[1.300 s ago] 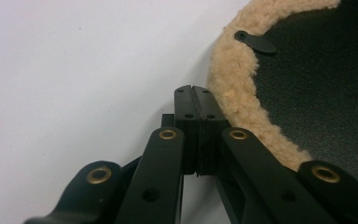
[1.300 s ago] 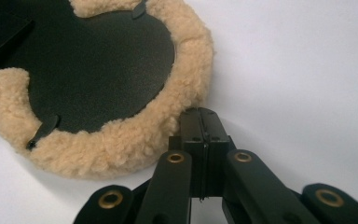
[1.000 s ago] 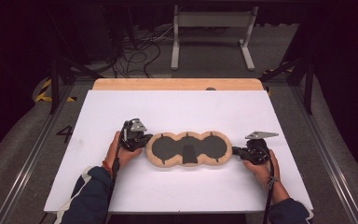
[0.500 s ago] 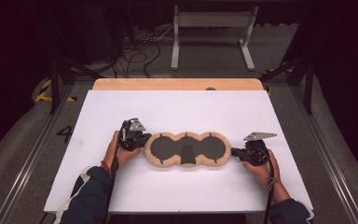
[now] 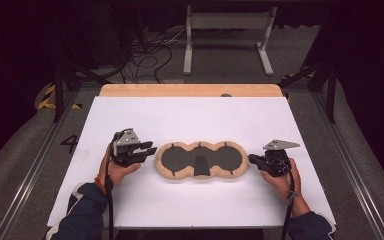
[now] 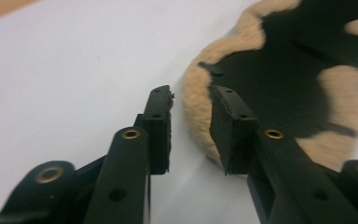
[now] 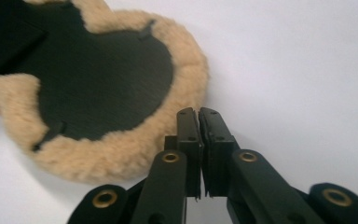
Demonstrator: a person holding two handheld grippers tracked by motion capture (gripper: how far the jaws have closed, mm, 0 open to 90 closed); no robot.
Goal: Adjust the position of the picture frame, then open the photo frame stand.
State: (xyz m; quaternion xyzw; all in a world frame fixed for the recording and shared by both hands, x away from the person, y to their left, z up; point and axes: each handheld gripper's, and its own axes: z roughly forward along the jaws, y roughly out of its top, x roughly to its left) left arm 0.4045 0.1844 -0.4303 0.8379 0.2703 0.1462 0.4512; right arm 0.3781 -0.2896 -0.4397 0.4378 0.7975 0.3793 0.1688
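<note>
A three-lobed pad with a tan fleece rim and black centre lies flat on the white table. My left gripper is open at the pad's left end. In the left gripper view the left gripper has one jaw over the pad and one beside it on the table, with the fleece rim at the gap. My right gripper is shut at the pad's right end. In the right gripper view the right gripper holds nothing, its tips just beside the fleece of the pad.
A wooden strip borders the table's far edge. Beyond it on the floor stand a metal frame and loose cables. Rails run along both sides of the table.
My left gripper has shifted a little to the left, back from the pad's left end. The pad and the right gripper have stayed in place.
</note>
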